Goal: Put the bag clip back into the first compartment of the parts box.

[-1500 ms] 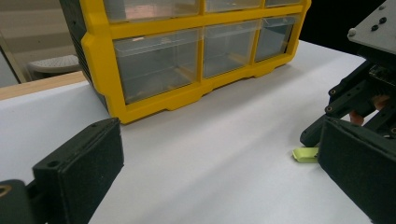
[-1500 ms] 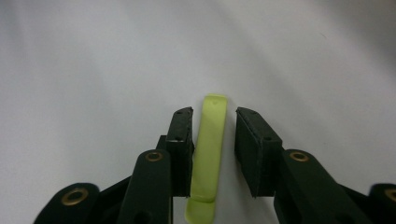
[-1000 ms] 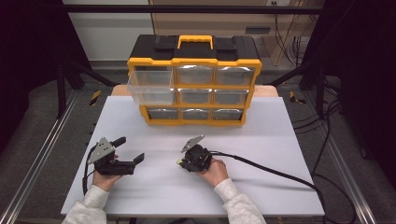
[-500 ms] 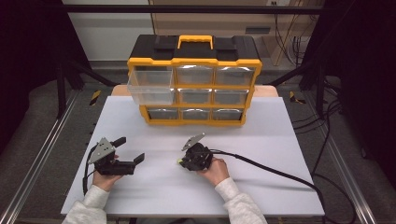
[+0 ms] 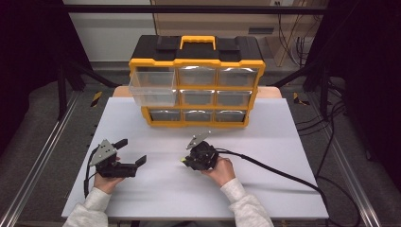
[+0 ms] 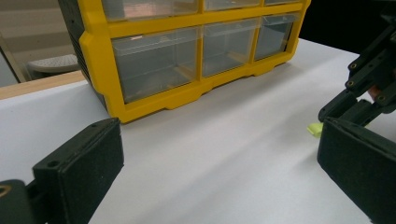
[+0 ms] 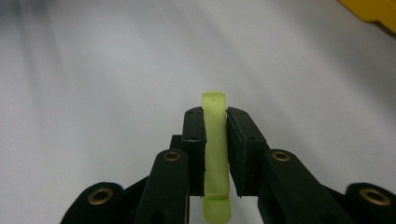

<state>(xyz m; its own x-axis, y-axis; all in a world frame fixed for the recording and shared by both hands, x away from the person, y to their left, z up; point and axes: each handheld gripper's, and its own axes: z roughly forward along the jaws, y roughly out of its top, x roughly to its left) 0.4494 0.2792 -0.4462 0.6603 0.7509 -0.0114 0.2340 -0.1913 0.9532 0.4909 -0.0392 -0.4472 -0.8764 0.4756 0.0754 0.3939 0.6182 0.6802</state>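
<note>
Nearest the person, on the white table well in front of the yellow drawer cabinet, the left gripper rests low with its jaws spread wide and nothing between them. Just beyond it and closer to the cabinet's front, the right gripper has its jaws clamped on a thin yellow-green plastic strip, which stands on edge between the pads, its tip poking past them. Farther off, the cabinet's top-left clear drawer juts out over the table.
</note>
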